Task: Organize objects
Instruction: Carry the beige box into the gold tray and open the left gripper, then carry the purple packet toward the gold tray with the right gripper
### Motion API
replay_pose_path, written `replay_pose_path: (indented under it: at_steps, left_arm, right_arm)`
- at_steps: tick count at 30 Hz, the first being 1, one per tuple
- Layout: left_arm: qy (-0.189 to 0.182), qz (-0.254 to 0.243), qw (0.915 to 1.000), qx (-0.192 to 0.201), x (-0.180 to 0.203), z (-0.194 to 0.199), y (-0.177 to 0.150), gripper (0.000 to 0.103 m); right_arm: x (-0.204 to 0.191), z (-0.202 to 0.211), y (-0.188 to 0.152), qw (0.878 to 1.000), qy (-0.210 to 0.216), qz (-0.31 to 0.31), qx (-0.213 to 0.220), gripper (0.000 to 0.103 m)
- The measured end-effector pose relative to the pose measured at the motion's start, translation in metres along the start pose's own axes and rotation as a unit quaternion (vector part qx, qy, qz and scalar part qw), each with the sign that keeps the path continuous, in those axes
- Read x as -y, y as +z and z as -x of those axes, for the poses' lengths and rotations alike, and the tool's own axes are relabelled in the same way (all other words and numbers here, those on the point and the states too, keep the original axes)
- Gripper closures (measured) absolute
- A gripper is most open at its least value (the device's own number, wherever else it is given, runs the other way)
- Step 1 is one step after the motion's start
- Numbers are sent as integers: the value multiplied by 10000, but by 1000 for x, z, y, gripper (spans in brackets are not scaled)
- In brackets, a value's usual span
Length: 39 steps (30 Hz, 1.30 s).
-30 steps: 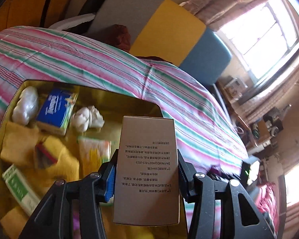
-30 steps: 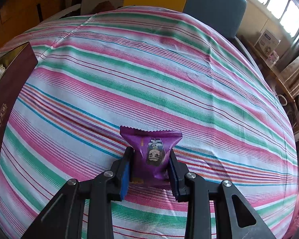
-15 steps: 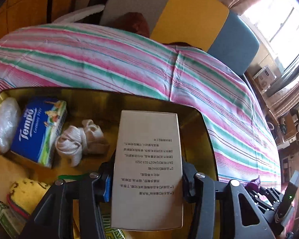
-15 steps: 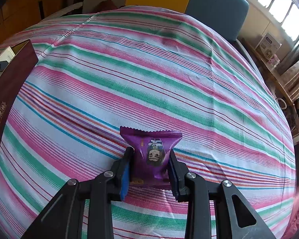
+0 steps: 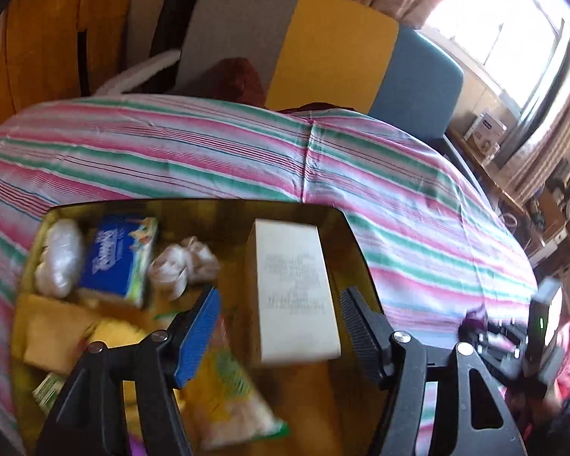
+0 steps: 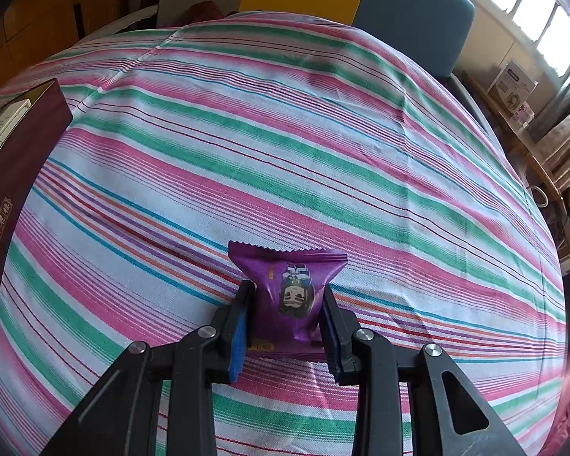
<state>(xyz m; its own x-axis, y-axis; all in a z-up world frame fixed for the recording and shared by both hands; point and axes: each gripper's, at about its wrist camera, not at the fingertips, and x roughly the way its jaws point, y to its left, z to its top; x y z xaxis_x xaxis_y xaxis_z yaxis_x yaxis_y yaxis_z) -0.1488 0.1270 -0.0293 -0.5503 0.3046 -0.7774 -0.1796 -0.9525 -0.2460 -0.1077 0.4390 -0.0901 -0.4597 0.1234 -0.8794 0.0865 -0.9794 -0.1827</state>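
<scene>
My left gripper [image 5: 279, 313] hangs over the gold-lined storage box [image 5: 345, 235], its jaws opening. The beige carton with printed text [image 5: 294, 288] lies in the box's right part between the fingers, with gaps on both sides, so no pad touches it. My right gripper [image 6: 285, 317] is shut on a purple snack packet [image 6: 287, 292] just above the striped tablecloth [image 6: 285, 133]. The box's maroon outer wall [image 6: 7, 197] shows at the left edge of the right wrist view.
In the box lie a blue tissue pack [image 5: 117, 258], a white wrapped bundle [image 5: 59, 258], a knotted white cloth [image 5: 184, 264], yellow sponges [image 5: 53, 334] and a yellow-green packet [image 5: 228, 391]. A grey, yellow and blue chair back [image 5: 323, 49] stands behind the table.
The left gripper's jaws spread apart and let go of the beige carton, which now rests in the box. The left view shifted and blurred. The right gripper and its packet stayed still.
</scene>
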Motion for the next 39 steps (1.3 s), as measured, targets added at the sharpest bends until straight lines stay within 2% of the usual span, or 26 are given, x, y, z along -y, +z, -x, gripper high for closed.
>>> replay_pose_path:
  at_steps: [9, 15, 18, 22, 30, 39]
  left_arm:
    - [258, -581, 9979, 135, 4, 45, -55, 37]
    - [712, -930, 9908, 673, 9, 78, -69, 37]
    - [771, -861, 9902, 786, 6, 87, -71, 37]
    - [690, -620, 9925, 795, -8, 91, -73, 37]
    - [822, -423, 9925, 797, -26, 92, -79, 37]
    - [887, -402, 9923, 771, -42, 94, -83, 37]
  right_arm:
    - [-3, 1, -2, 9998, -93, 148, 57, 69]
    - [3, 0, -3, 10000, 20, -30, 49, 68]
    - [7, 0, -4, 9998, 127, -179, 32, 68]
    - [4, 2, -7, 9999, 62, -119, 89, 68]
    - [3, 3, -8, 9998, 26, -96, 184, 68]
    - [0, 2, -6, 9998, -87, 48, 189, 68]
